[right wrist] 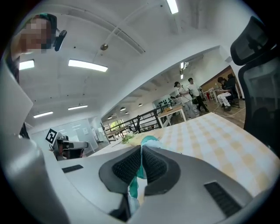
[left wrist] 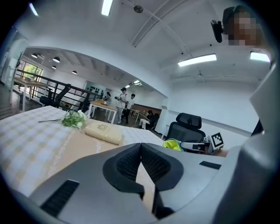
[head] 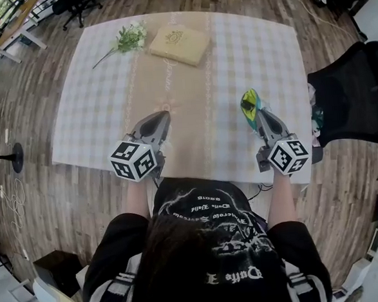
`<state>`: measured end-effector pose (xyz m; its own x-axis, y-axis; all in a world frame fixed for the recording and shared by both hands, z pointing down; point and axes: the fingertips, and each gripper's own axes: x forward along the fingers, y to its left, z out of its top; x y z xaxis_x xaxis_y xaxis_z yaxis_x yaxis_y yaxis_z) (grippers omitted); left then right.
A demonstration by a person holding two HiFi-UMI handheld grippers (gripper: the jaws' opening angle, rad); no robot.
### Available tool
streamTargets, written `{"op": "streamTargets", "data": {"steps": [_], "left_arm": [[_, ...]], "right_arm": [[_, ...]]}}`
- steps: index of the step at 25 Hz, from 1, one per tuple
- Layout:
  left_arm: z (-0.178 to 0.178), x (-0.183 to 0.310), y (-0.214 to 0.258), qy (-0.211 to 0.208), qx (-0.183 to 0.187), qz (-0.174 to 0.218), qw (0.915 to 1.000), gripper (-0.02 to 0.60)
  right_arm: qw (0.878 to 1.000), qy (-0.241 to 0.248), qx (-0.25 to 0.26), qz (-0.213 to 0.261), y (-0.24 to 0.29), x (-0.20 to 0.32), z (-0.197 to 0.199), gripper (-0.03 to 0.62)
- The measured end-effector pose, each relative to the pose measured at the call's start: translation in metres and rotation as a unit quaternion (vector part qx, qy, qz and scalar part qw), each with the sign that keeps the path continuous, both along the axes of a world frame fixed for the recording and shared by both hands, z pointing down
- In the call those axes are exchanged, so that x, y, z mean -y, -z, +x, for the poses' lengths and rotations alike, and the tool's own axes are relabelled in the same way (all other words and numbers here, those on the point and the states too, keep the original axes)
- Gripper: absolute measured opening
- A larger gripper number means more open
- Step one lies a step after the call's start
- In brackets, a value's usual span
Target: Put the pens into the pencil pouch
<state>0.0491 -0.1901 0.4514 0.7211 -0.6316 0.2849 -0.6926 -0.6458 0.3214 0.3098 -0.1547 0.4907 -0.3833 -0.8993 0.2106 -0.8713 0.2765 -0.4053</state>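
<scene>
- Pens show in none of our views, so we cannot say which hand lies nearer to them.
- Our right gripper (head: 258, 114) is clamped on a limp fabric thing in teal, green and yellow, which we take for the pencil pouch (head: 250, 101). It sticks out past the jaw tips, away from us, with its long axis roughly in line with the gripper, over the near right part of the table.
- Our left gripper (head: 162, 115) has its ribbed black pads pressed together with nothing between them. It sits over the near end of the beige runner (head: 172, 93), and the pouch lies to its right, well apart.
- We judge the left to be the free hand for fetching pens, since the right is busy holding the pouch.
- The checked tablecloth (head: 253, 52) looks flat and matt. On the far side lies a flat beige rectangular case (head: 180, 43) with soft, rounded edges, just beside a flower sprig (head: 129, 37).
</scene>
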Motion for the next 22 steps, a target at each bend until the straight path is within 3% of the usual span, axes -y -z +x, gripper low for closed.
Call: {"op": "streamTargets", "data": {"steps": [9, 16, 22], "left_arm": [[0.001, -0.005, -0.014, -0.003, 0.069, 0.012, 0.9975, 0.021], [0.011, -0.007, -0.011, -0.03, 0.069, 0.016, 0.9971, 0.021], [0.017, -0.015, -0.024, -0.029, 0.082, 0.003, 0.9962, 0.021]], "right_arm": [[0.998, -0.001, -0.012, -0.054, -0.031, -0.01, -0.045, 0.02], [0.996, -0.02, -0.001, -0.09, -0.054, -0.017, -0.059, 0.023], [0.991, -0.034, -0.005, -0.126, -0.078, -0.028, -0.07, 0.031]]}}
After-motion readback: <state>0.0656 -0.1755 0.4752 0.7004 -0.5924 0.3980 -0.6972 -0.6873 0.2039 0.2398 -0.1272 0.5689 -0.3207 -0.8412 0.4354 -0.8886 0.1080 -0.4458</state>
